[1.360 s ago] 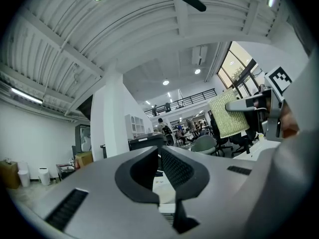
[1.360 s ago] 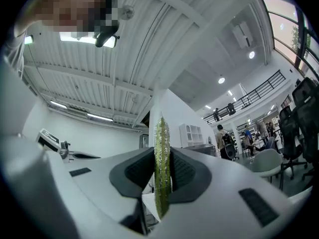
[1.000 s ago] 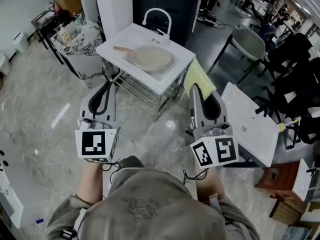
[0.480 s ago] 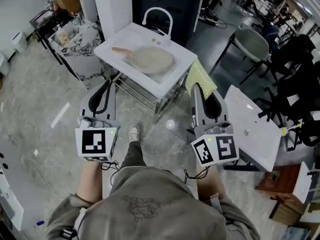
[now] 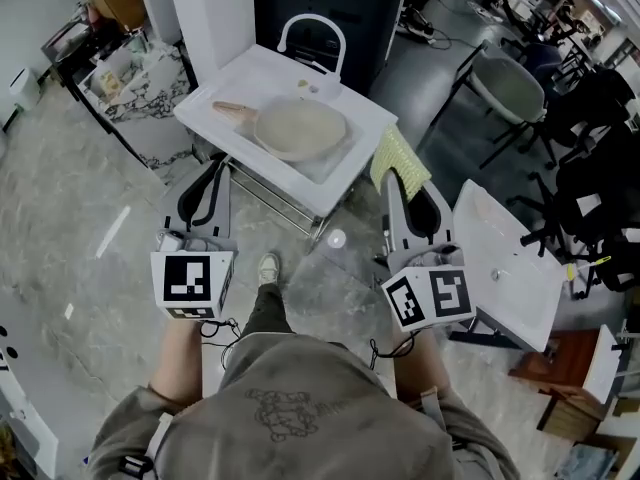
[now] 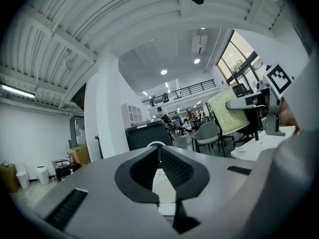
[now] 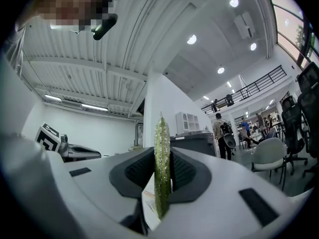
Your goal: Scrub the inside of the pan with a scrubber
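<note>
Fingers of left gripper (image 6: 159,153): closed together, empty.
Fingers of right gripper (image 7: 162,159): clamped on the yellow-green scrubber (image 7: 160,133), seen edge-on.
Pan (image 5: 300,130): lying on the white sink (image 5: 215,96), well ahead of both grippers, untouched.
Progress: scrubber in hand; reaching the pan and all scrubbing remain, I judge.

Open floor (image 5: 80,198) runs from the person up to the white sink stand (image 5: 240,78), so the left gripper (image 5: 213,165) and right gripper (image 5: 396,180) both get a straight shot in. Above the pan (image 5: 300,128) it's clear, with only the arched faucet (image 5: 312,28) standing at the back edge. The left side is tighter: a cluttered cart (image 5: 110,68) and a white pillar (image 5: 205,8). On the right, a second white table (image 5: 510,258) sits just beside the right gripper, with chairs (image 5: 510,88) beyond.
</note>
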Tool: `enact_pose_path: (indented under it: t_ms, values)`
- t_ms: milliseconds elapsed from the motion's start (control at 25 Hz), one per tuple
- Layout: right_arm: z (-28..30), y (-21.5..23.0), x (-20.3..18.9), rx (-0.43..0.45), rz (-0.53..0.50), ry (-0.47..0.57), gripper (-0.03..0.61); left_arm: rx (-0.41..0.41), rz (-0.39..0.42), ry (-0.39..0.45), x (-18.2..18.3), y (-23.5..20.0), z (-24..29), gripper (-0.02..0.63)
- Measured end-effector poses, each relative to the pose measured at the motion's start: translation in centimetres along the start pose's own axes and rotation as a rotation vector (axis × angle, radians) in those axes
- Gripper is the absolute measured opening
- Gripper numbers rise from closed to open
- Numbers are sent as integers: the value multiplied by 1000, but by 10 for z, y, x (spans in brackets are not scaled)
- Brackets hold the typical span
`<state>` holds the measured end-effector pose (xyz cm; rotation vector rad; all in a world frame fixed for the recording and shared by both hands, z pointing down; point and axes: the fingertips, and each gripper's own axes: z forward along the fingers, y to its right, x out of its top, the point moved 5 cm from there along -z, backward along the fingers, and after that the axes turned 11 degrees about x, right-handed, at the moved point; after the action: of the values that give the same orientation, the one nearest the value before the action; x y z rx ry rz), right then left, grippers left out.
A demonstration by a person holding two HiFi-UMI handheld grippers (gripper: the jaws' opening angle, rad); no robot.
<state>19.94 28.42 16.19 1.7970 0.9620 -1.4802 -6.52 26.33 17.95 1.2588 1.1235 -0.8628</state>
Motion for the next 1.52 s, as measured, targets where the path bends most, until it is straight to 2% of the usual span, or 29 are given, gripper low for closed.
enact_pose_path:
  t_ms: [440,640,920,1160,1200,1320,1520]
  values:
    - [108,48,-33,-44,33,-58,78,-70,15,-63,-29,-35,123,32]
    - [167,65,-48,-63,47,-89,78,-114,72,-116,-49,-62,184,32]
    - [239,87,-83,-108,55,-159,78,-250,116,-149,-88,-90,268,32]
    - [292,106,-109,-141,44,-228,78,-327,155,-150,-122,-109,325,38]
    - [298,108,-112,-146,40,-242,78,-348,158,-161,-129,-109,331,52]
    - [316,116,-124,-147,15,-284,78,-419,193,-199,-151,-109,350,150]
    - [337,128,-146,-118,-10,-350,78,-491,319,-229,-182,-103,371,186]
